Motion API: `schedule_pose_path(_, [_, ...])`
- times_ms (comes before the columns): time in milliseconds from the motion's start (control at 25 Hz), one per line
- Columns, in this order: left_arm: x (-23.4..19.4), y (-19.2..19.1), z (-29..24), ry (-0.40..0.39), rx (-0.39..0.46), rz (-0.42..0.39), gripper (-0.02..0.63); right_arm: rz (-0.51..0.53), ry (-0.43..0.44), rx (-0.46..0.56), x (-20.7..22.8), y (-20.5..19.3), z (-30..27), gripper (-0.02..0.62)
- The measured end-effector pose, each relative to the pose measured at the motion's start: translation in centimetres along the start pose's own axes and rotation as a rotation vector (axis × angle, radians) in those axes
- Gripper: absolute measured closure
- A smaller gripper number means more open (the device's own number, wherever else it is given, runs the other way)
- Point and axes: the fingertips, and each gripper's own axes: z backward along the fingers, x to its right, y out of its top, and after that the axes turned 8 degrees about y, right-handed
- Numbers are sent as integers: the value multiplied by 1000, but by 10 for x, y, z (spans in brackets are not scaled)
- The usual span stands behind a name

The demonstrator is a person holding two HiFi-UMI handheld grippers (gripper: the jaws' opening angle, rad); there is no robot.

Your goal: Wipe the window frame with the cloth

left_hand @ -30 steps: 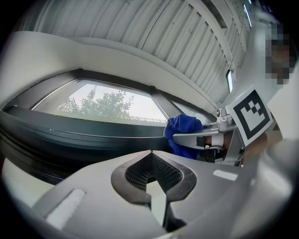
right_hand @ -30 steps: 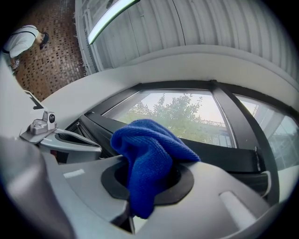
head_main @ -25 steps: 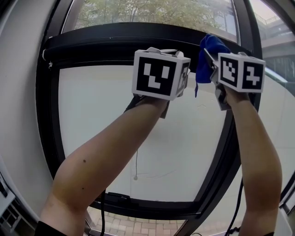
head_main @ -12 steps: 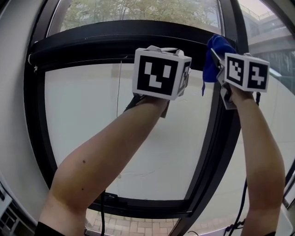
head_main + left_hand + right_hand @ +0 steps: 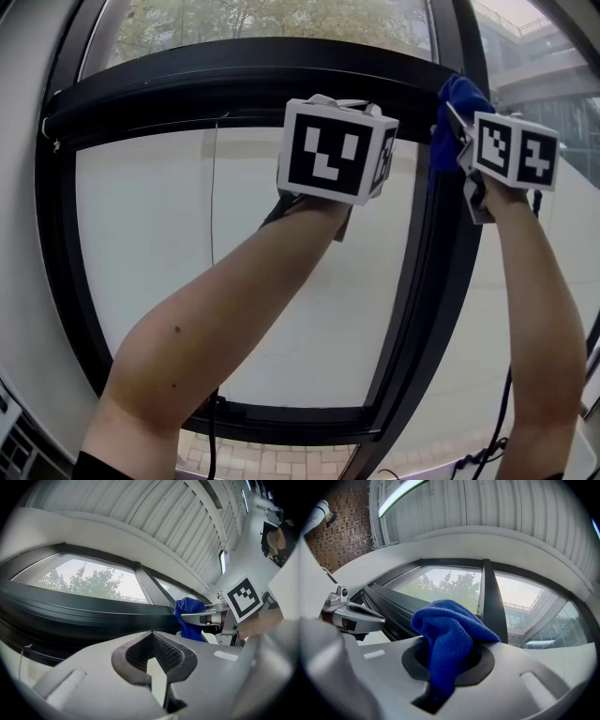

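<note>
The black window frame point(image 5: 234, 75) has a thick top bar and an upright post point(image 5: 422, 281) on the right. A blue cloth point(image 5: 454, 101) is pressed where bar and post meet. My right gripper point(image 5: 464, 141) is shut on the cloth; in the right gripper view the cloth point(image 5: 450, 630) bunches out of the closed jaws point(image 5: 446, 666) before the post point(image 5: 490, 597). My left gripper point(image 5: 337, 150) is held up before the pane under the top bar, touching nothing. Its jaws point(image 5: 157, 670) are shut and empty, with the cloth point(image 5: 189, 618) off to their right.
A thin cord point(image 5: 214, 197) hangs down the frosted pane. A black cable point(image 5: 210, 433) drops from the frame's bottom bar point(image 5: 281, 417). A white wall point(image 5: 23, 234) borders the frame on the left. Trees and buildings show through the upper glass.
My right gripper has carried the cloth rightward along the top bar to the upright post. The left gripper has shifted slightly right, still shut and empty.
</note>
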Motion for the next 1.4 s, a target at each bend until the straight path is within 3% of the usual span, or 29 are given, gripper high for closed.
schedule_pose_path(360, [13, 0, -2, -33, -11, 11, 614, 0, -4, -24, 4, 0, 5, 534])
schedule_pose_path(640, [9, 10, 12, -71, -5, 43, 614, -9, -86, -57, 11, 4, 30, 531])
schedule_pose_path(1400, [-5, 1, 59, -169, -8, 102, 614, 28, -164, -247, -24, -9, 62, 531])
